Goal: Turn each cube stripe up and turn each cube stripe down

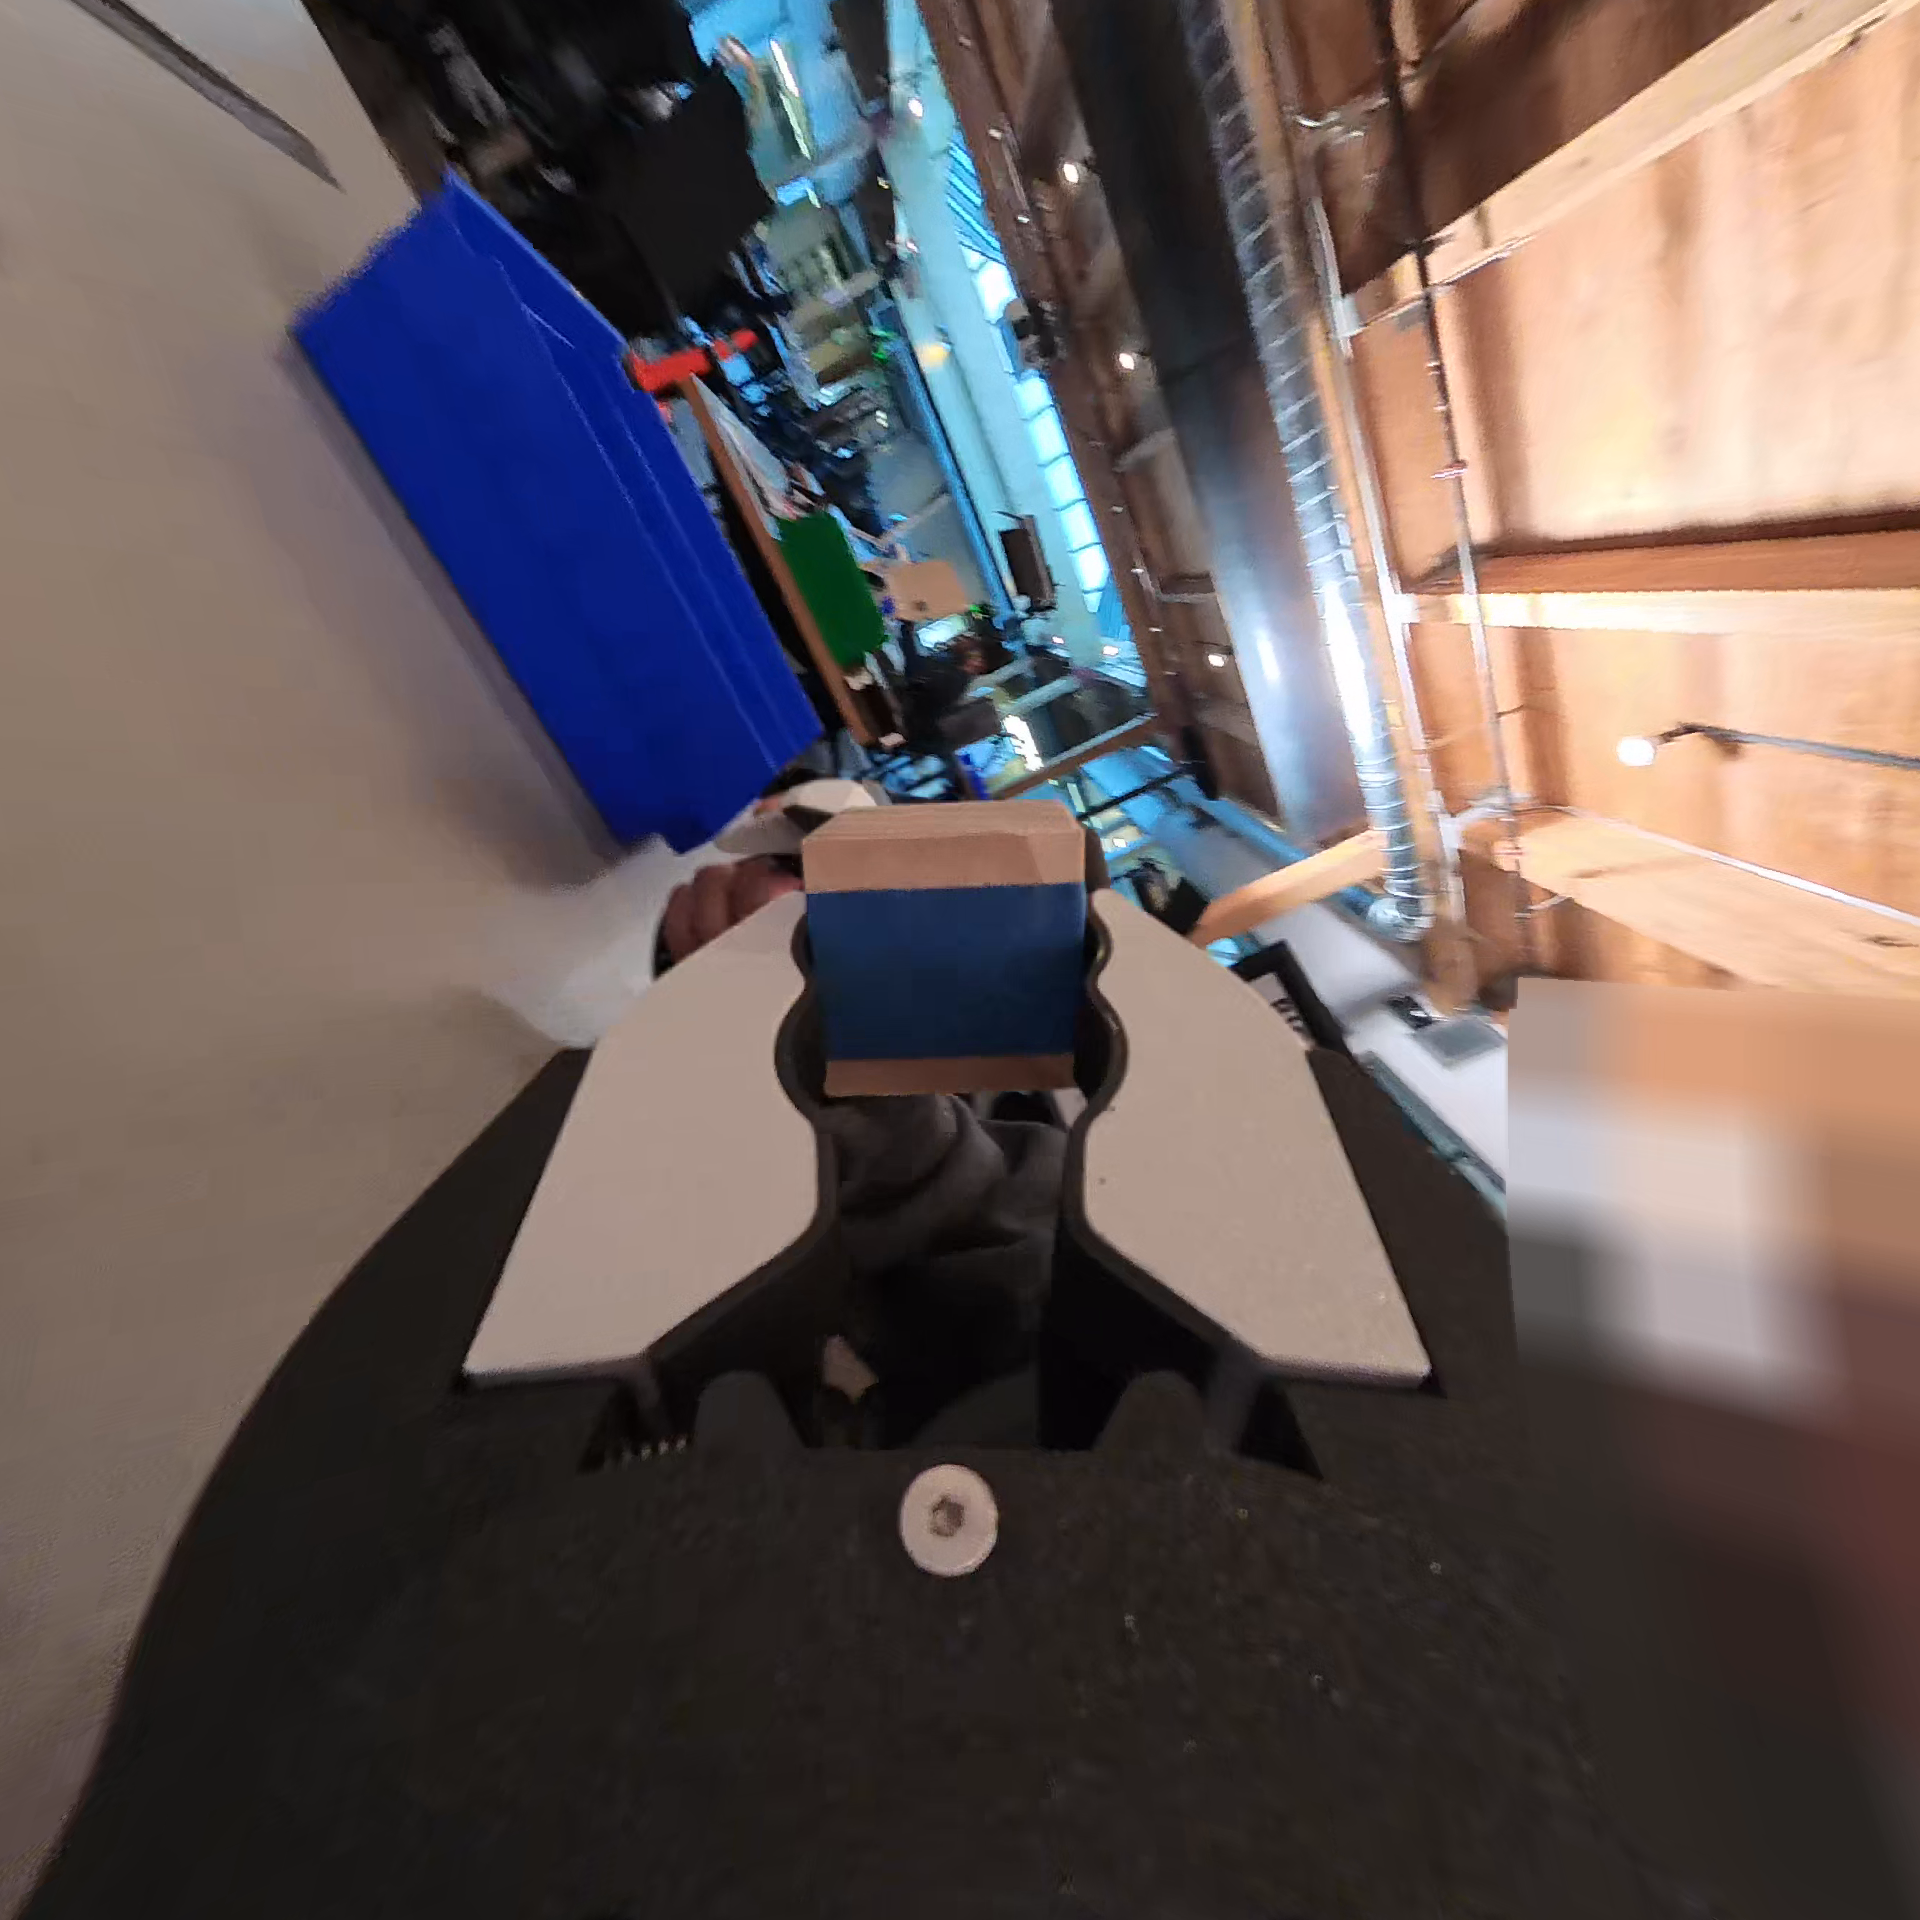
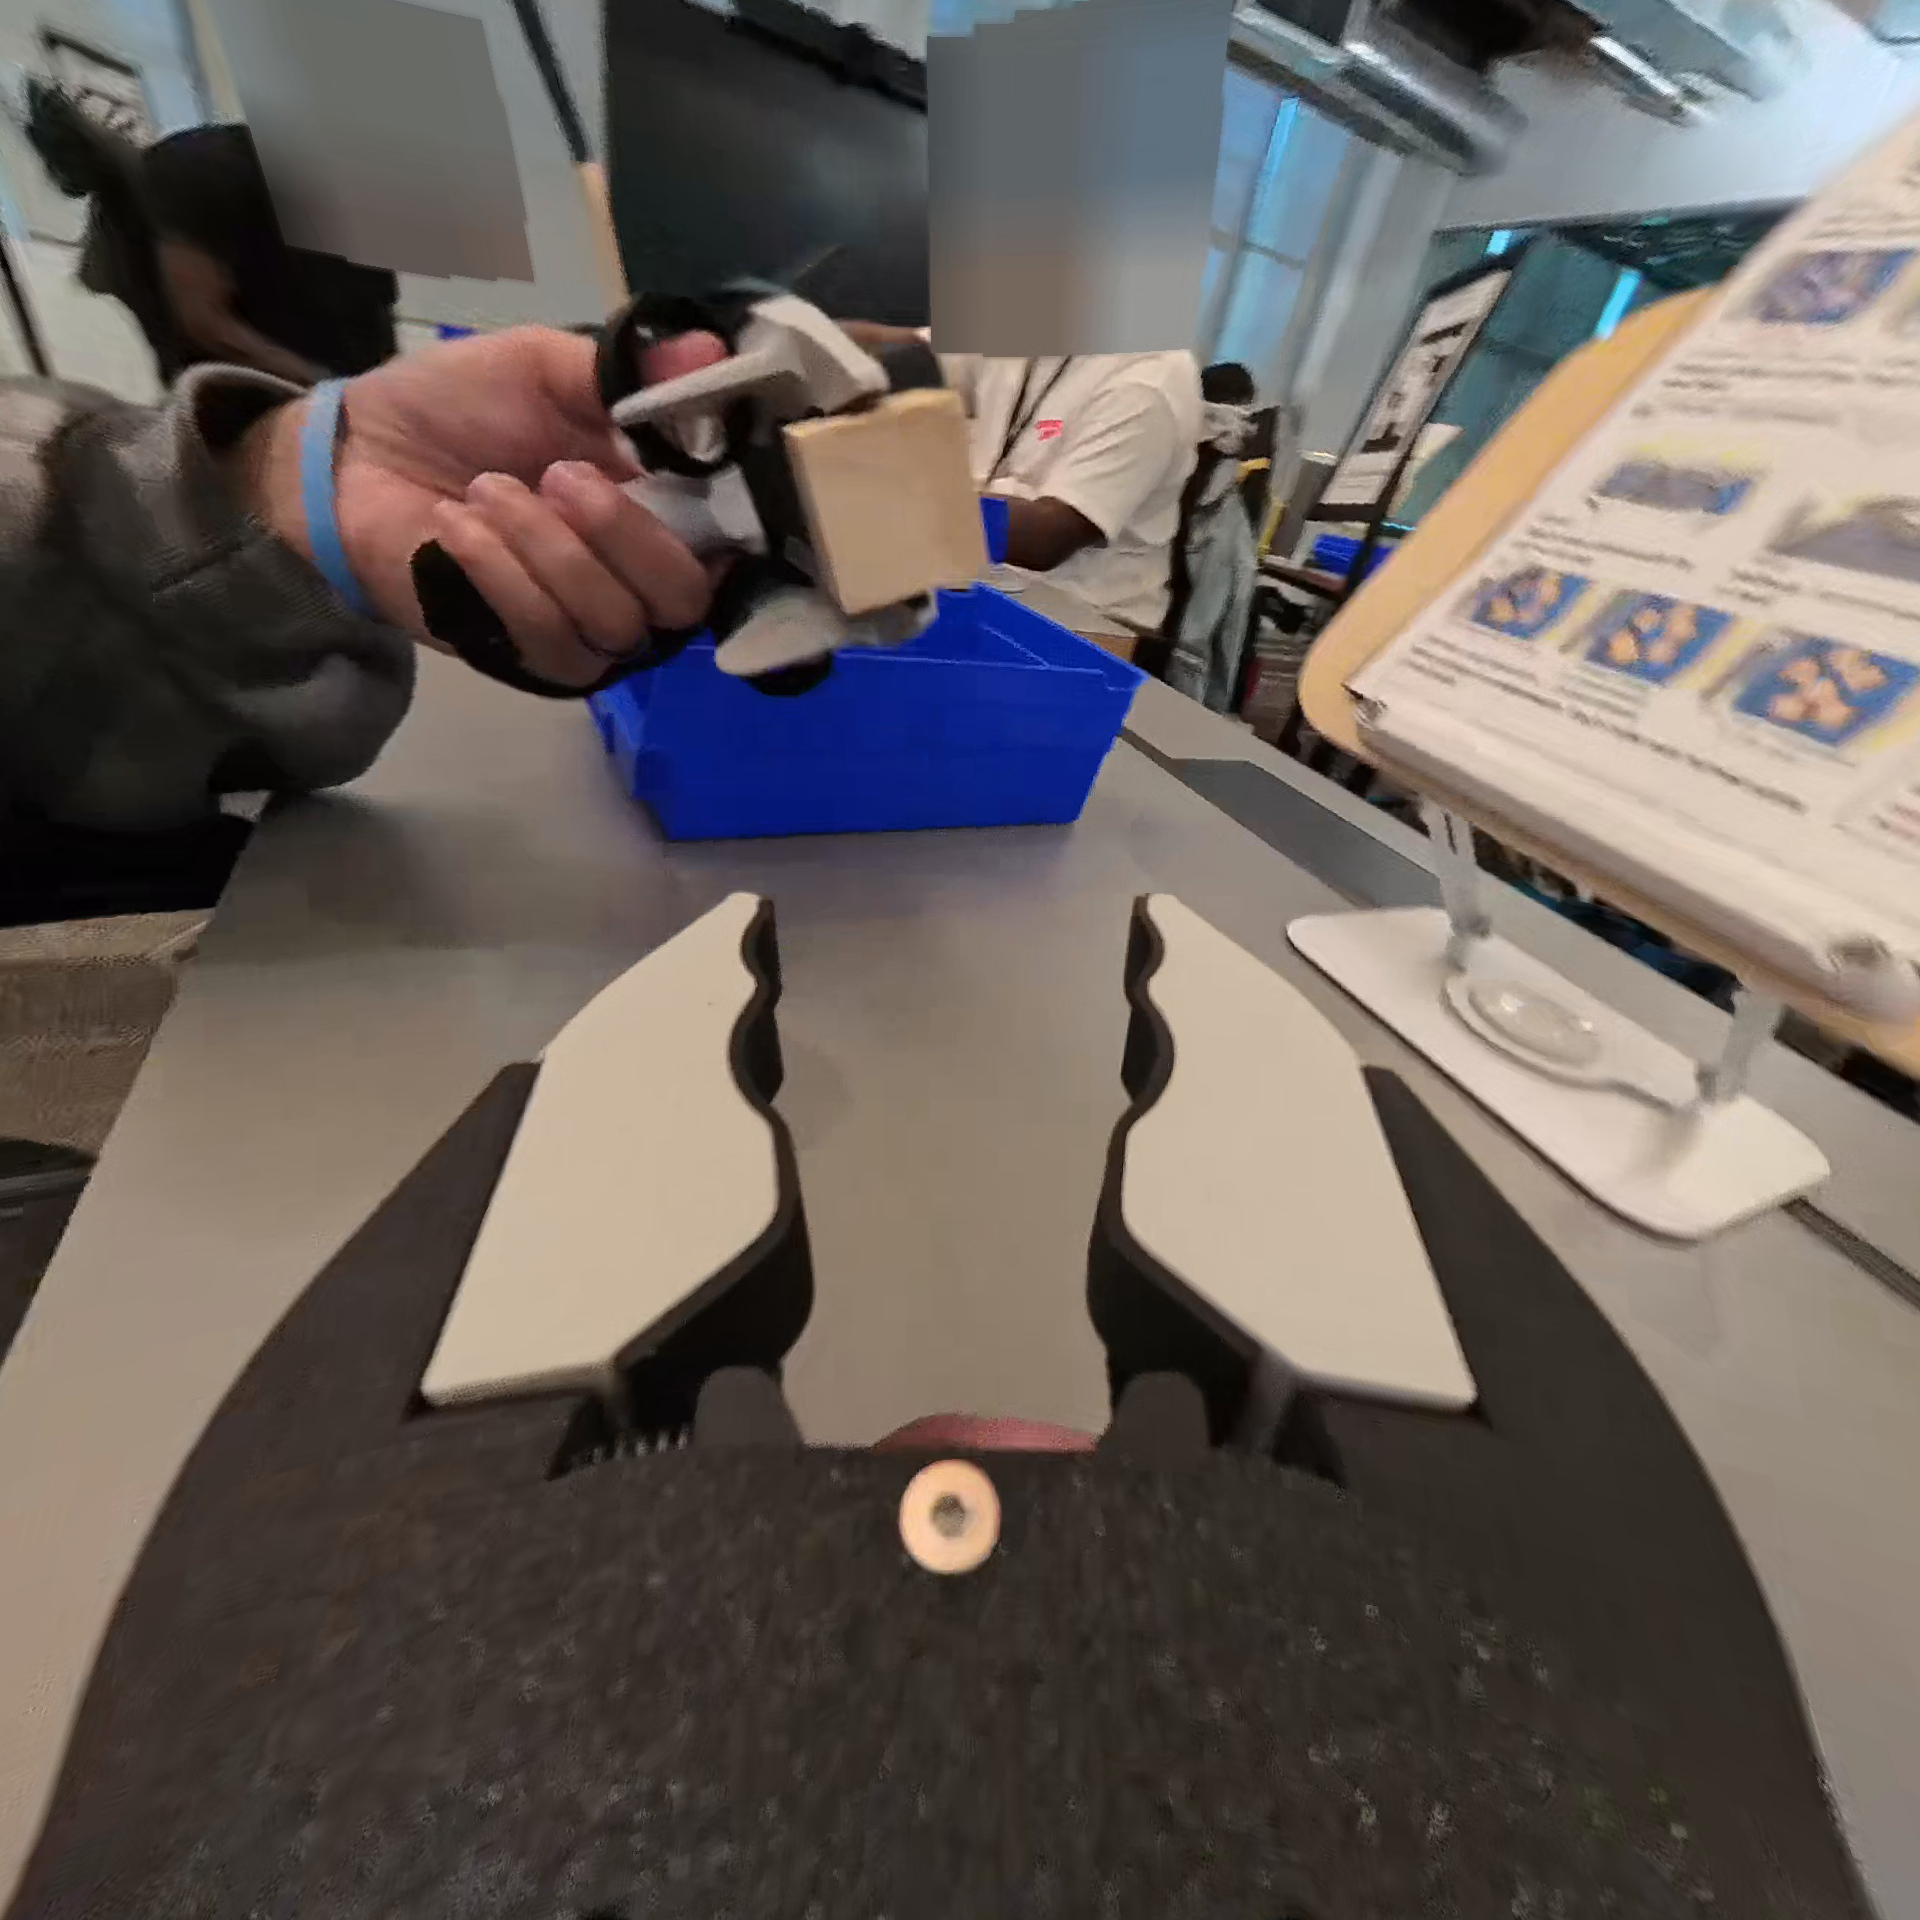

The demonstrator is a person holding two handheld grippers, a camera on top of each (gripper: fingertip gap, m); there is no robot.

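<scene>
My left gripper (image 1: 945, 961) is shut on a wooden cube (image 1: 943, 951) with a wide blue stripe that faces the camera. The gripper is rolled on its side and held in the air. The right wrist view shows the same cube (image 2: 883, 499) as a plain wood face, held by the left gripper (image 2: 831, 520) above the blue bin (image 2: 883, 743). My right gripper (image 2: 951, 935) is open and empty, low over the grey table (image 2: 935, 1195), in front of the bin.
A white stand (image 2: 1558, 1091) carries a tilted board with printed picture sheets (image 2: 1683, 582) at the right. The blue bin also shows in the left wrist view (image 1: 551, 540). People sit behind the table. A hand and grey sleeve (image 2: 208, 582) hold the left gripper.
</scene>
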